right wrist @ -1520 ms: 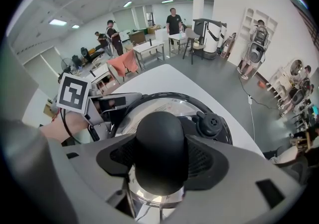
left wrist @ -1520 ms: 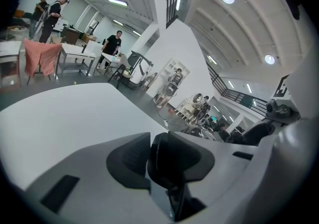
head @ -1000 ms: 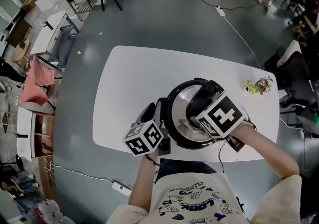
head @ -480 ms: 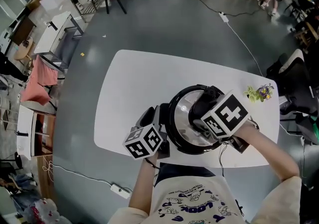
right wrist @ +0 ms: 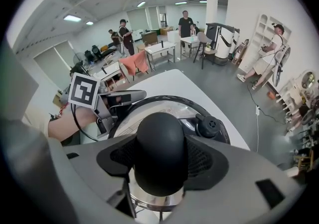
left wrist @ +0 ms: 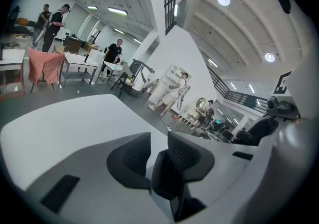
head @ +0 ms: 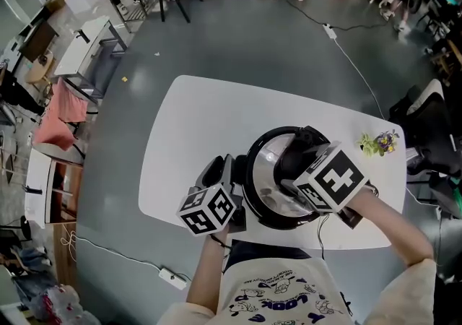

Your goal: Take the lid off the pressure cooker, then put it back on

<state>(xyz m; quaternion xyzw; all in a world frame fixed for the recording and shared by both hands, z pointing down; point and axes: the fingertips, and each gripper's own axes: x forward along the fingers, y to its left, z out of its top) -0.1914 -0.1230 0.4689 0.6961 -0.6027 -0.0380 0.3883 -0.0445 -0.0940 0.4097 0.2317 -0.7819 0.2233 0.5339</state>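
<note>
Grey workshop floor surrounds a white, rounded surface (head: 188, 121), with people and desks far behind. Near the front edge of that surface sits the pressure cooker (head: 254, 185), its steel lid (right wrist: 149, 111) apparently seated on the pot.

The right tongs (right wrist: 162, 156) point steeply down and are clamped on the lid's round black knob (right wrist: 160, 143). The left tongs (left wrist: 158, 153) reach in from the cooker's left side and are closed on its black side handle (left wrist: 167, 178), bracing the pot.

Risks, as a judgement: the knob is smooth and domed, so a straight pull before the lid is turned free could let it slip out of the right tongs. If the left grip on the handle gives, the whole cooker may turn with the lid or slide toward the nearby front edge. A lid lifted tilted could catch on the rim.
</note>
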